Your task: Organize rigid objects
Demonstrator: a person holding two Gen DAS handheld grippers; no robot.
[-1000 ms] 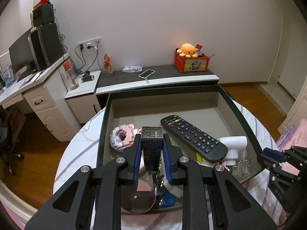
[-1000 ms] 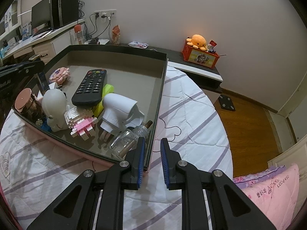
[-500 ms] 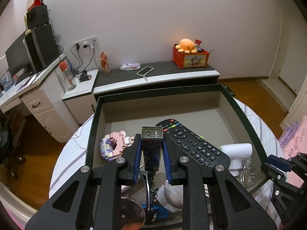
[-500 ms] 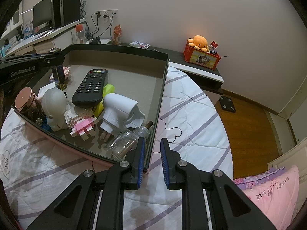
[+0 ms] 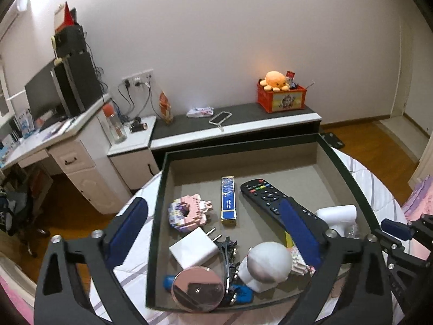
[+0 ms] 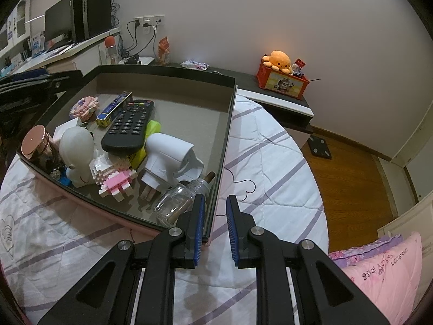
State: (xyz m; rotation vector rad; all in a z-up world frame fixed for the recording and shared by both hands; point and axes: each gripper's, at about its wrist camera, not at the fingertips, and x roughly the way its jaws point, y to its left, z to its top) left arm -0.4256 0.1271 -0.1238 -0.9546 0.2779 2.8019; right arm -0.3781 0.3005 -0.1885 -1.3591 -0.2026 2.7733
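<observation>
- The left tool (image 5: 213, 216), which a second ago clamped the slim blue-and-gold rectangular box (image 5: 229, 201), now hangs spread wide and empty above the large dark-rimmed grey tray (image 5: 349, 178) on the bed.
- The box lies flat on the tray floor, between the pink brick-built toy (image 5: 188, 213) and the black remote control (image 5: 273, 200), so this placement looks finished.
- The right tool (image 6: 213, 214) straddles the tray's near corner, its fingers slightly apart, gripping nothing.
</observation>
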